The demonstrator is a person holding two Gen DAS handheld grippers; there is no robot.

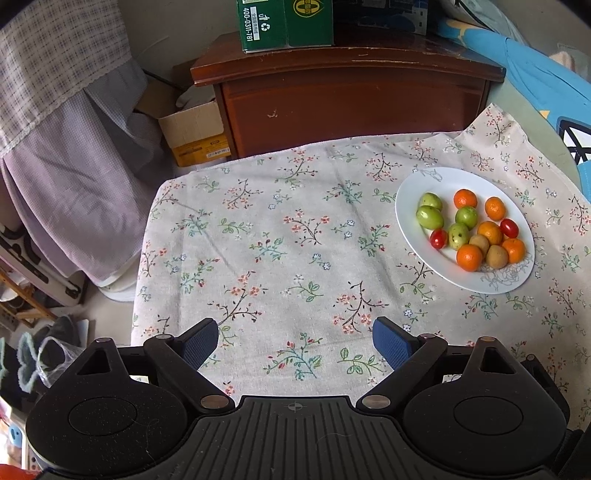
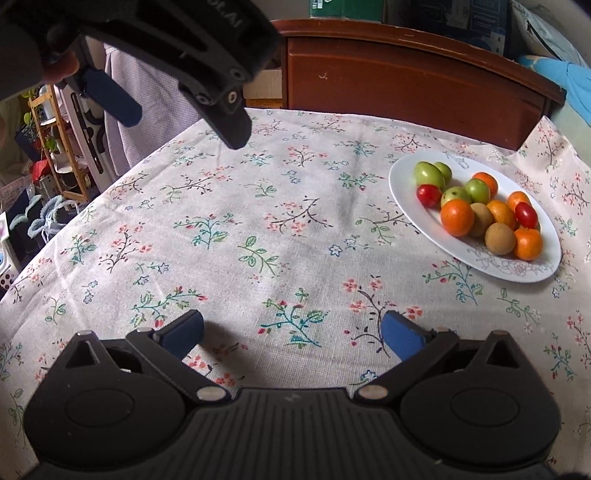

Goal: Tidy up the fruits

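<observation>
On the table: a floral cloth (image 1: pixel 280 236) covers the top, with one white plate (image 1: pixel 413 206) toward its right side and the rest of the cloth bare.
Fruit: all of it lies heaped on that plate, with the kinds mixed: orange citrus (image 1: pixel 469 257), green fruits (image 1: pixel 429 217), brown kiwi-like ones (image 1: pixel 496 256) and small red tomatoes (image 1: pixel 438 238) touching one another.
Left gripper (image 1: pixel 295 341): released, jaws spread wide, nothing between them, held above bare cloth well away from the plate.
Right gripper (image 2: pixel 291 332): likewise spread and empty, low over the near cloth, the plate ahead and to its right.
Step in hand: hard to fix. Fruit gathered on one plate with both tools empty fits a job of collecting that is done; the jumbled kinds fit a sort by type that is yet to come. No second dish or bin shows.
Next move: I would not call one; if sorting is meant, either tool would need to travel right to the plate and close gently on a single round, rolling piece.
Hidden or unclear: the right-wrist view shows the left tool overhead, its jaws partly out of frame; the plate's far rim print is faint; the green box (image 1: pixel 286 24) on the wooden cabinet (image 1: pixel 347 99) is cut off at the top.
</observation>
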